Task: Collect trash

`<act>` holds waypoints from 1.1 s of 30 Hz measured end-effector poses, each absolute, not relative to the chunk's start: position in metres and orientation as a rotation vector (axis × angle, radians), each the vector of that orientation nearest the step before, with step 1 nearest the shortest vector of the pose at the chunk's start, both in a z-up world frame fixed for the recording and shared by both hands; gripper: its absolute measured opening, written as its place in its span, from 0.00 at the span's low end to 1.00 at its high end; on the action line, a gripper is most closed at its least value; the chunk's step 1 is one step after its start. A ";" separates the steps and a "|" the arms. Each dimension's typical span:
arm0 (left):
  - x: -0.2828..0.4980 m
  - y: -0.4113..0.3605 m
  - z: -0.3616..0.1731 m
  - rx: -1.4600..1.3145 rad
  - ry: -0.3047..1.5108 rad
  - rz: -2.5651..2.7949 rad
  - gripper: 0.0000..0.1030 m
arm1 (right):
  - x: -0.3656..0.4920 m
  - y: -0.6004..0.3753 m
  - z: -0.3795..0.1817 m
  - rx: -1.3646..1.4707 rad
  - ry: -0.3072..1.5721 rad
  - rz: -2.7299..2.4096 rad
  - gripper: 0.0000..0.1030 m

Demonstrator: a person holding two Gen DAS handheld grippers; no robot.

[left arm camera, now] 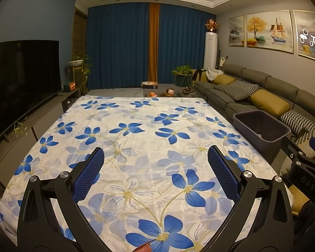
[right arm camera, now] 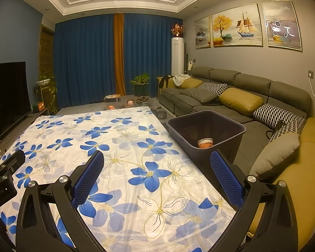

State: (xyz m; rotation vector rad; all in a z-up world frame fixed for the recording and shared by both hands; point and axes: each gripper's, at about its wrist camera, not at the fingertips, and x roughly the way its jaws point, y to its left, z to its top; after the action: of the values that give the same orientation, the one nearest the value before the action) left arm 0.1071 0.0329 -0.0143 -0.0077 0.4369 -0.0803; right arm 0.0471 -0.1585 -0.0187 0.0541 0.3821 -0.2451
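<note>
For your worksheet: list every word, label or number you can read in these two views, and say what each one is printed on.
"DAS": on the black body of the right gripper, seen at the edge of the left wrist view.
Print on the left gripper body: cut off, unreadable.
Markings on the paper cup in the bin: too blurred.

Living room, warm ceiling lights. Blue curtains [right arm camera: 88,63] closed across far wall, one orange panel. Grey sofa [right arm camera: 231,96] along right wall under three paintings [right arm camera: 237,29]; television [left arm camera: 23,79] left.
</note>
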 end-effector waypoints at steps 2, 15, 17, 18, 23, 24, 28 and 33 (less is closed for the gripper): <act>0.107 0.033 -0.014 -0.008 0.436 -0.082 0.95 | 0.047 -0.158 -0.019 0.053 0.383 -0.244 0.95; 0.108 0.032 -0.014 -0.009 0.437 -0.084 0.95 | 0.047 -0.158 -0.019 0.054 0.383 -0.244 0.95; 0.108 0.032 -0.014 -0.010 0.436 -0.084 0.95 | 0.047 -0.159 -0.019 0.054 0.382 -0.244 0.95; 0.108 0.032 -0.014 -0.009 0.436 -0.084 0.95 | 0.047 -0.158 -0.018 0.053 0.381 -0.245 0.95; 0.108 0.032 -0.014 -0.009 0.436 -0.084 0.95 | 0.048 -0.159 -0.016 0.053 0.378 -0.244 0.95; 0.108 0.032 -0.014 -0.010 0.436 -0.084 0.95 | 0.048 -0.158 -0.016 0.053 0.378 -0.243 0.95; 0.108 0.032 -0.014 -0.009 0.436 -0.085 0.95 | 0.048 -0.158 -0.017 0.053 0.378 -0.244 0.95; 0.107 0.032 -0.014 -0.009 0.434 -0.085 0.94 | 0.048 -0.158 -0.017 0.053 0.377 -0.244 0.95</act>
State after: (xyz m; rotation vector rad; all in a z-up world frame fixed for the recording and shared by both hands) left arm 0.1073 0.0323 -0.0141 -0.0086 0.4338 -0.0853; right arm 0.0476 -0.1584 -0.0168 0.0532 0.3773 -0.2443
